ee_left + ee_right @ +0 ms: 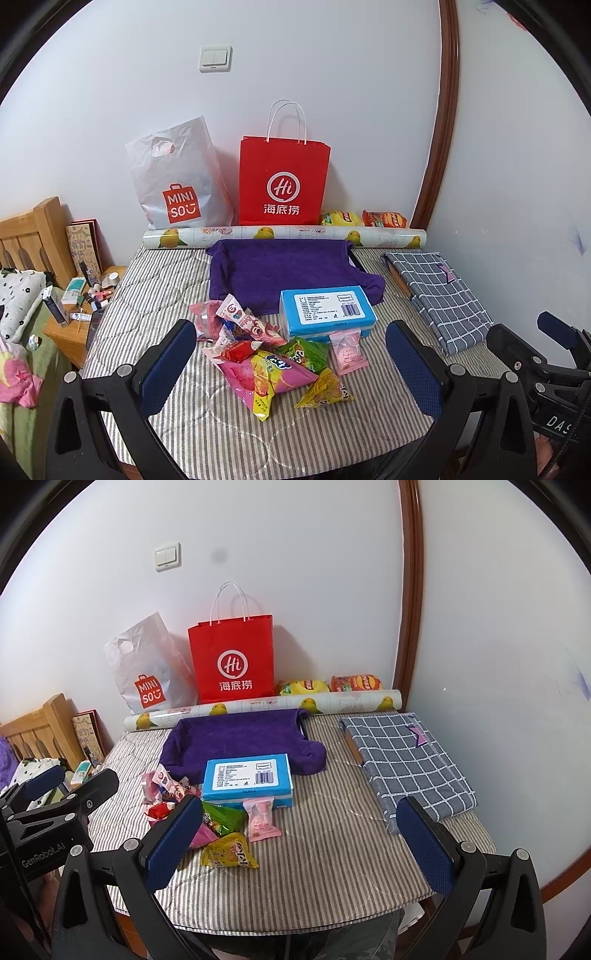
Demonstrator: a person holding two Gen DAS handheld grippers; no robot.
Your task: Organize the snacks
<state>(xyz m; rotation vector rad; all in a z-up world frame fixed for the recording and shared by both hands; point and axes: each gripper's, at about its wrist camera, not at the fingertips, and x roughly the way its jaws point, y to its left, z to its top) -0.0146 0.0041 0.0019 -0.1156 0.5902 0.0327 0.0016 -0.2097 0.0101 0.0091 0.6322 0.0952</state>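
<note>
Striped table [166, 280]: one blue box [327, 310], two bags behind; both grippers' fingers wide, empty.

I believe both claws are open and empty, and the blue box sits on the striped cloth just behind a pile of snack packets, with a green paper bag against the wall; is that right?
One detail is off: the paper bag is red, not green, as the left wrist view shows. The rest stands: left claw and right claw open and empty, blue box behind the snack packets.

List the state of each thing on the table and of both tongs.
left tongs: open, empty
right tongs: open, empty
red paper bag: upright against wall
white plastic bag: leaning on wall
blue box: lying flat
snack packets: loose pile
purple cloth: spread out
</note>
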